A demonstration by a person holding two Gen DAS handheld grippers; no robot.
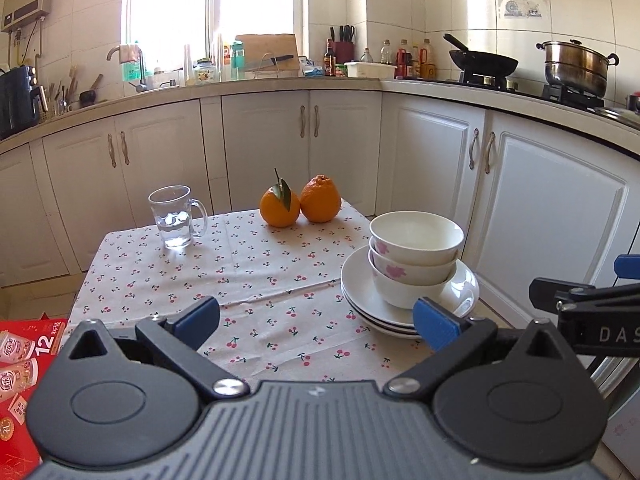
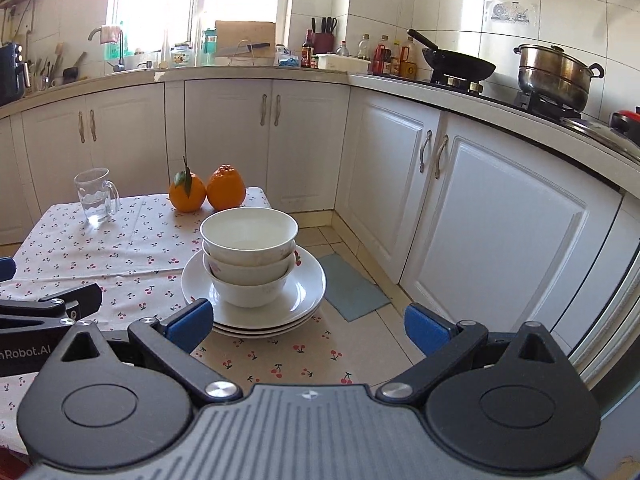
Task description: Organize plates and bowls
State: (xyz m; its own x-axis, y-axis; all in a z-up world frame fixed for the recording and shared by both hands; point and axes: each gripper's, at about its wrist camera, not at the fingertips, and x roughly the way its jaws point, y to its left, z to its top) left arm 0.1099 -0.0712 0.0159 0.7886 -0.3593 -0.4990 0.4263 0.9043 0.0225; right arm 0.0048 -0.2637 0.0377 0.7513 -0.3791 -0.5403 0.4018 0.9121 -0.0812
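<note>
Left wrist view: the left gripper (image 1: 316, 326) has its blue-padded fingers spread wide apart with nothing between them, hanging above the cherry-print tablecloth (image 1: 240, 276). Its right-hand fingertip sits just in front of the near rim of the stacked plates (image 1: 360, 292) at about 2 o'clock; whether it touches them cannot be told. On the plates stand three nested bowls (image 1: 416, 248), upright, near the table's right edge. Further out, at 11 o'clock, stands a glass mug (image 1: 176, 216) with a little water, and at 12 o'clock two oranges (image 1: 300, 202) touch side by side at the far edge of the table. At 3 o'clock part of the other tool reaches into the picture.

In the right wrist view the right gripper (image 2: 308, 326) is likewise spread wide and holds nothing. Its left-hand fingertip lies just at the near left rim of the plates, which sit at 12 o'clock with the bowls on top. Its right-hand fingertip hangs beyond the table edge, over the tiled floor (image 2: 384, 320). White cabinets (image 2: 500, 240) run along at 2 o'clock.
</note>
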